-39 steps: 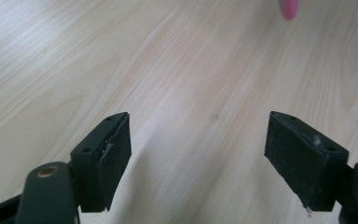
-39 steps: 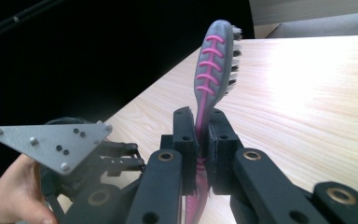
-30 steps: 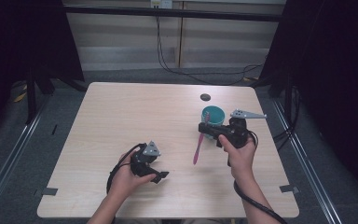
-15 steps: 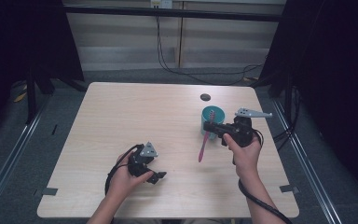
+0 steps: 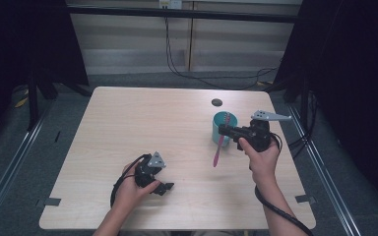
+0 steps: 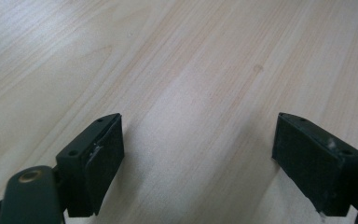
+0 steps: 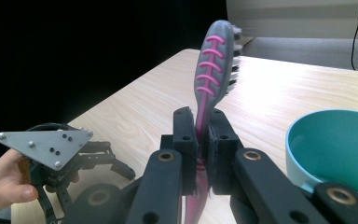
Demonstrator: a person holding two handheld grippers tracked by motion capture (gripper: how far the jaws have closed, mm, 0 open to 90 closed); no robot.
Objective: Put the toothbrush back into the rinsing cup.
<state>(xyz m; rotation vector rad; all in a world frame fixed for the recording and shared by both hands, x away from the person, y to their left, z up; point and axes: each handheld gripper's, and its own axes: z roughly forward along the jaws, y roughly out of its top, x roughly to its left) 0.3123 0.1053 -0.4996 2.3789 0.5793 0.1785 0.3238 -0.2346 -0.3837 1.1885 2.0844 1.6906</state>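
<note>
The right gripper (image 5: 225,130) is clamped tight on a pink toothbrush (image 5: 218,147) so it cannot slip. The toothbrush hangs in the air just beside the teal cup (image 5: 222,126), probably because it goes in there. The left gripper (image 5: 163,187) rests low over the wooden table (image 5: 142,118), its jaws apart and holding nothing.

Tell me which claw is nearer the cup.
Right. The right claw, shut on the toothbrush, sits beside the cup; the left claw is far off, near the table's front edge.
</note>
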